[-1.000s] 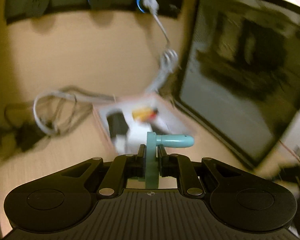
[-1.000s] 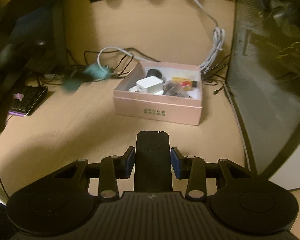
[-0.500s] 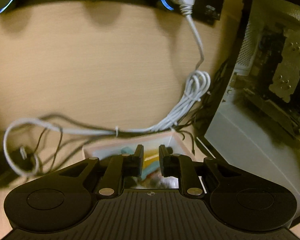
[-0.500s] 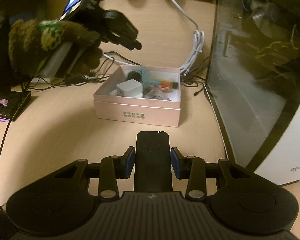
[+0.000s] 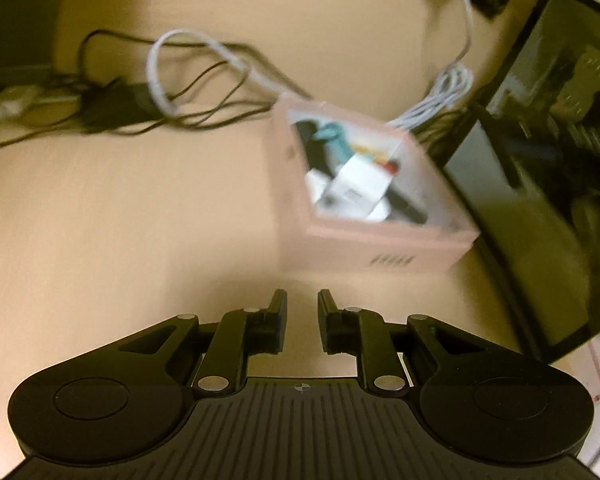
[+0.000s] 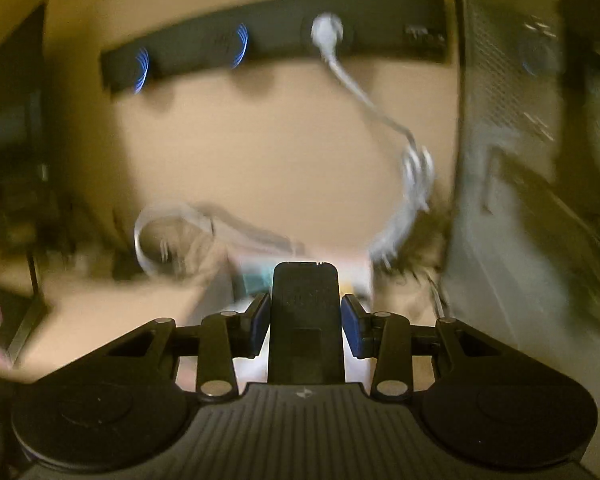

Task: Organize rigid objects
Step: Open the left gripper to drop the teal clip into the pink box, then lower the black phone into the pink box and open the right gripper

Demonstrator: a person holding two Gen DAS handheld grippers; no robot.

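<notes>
a tan desk [image 5: 140, 220] under a black socket strip [image 6: 276, 40] holds a glass-sided pc case [image 5: 540, 160], loose cables [image 5: 188, 80] and a pink box [image 5: 380, 240] holding a teal piece [image 5: 336, 136], left gripper [image 5: 302, 312] parted and empty, right gripper [image 6: 305, 316] clamping a black block [image 6: 305, 300].

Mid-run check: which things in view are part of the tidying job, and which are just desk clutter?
Job items:
pink box
teal part in the box
white adapter in the box
black block in the right gripper
left gripper, open, holding nothing

Clutter:
grey cable loop
black wires
power strip
PC case
</notes>
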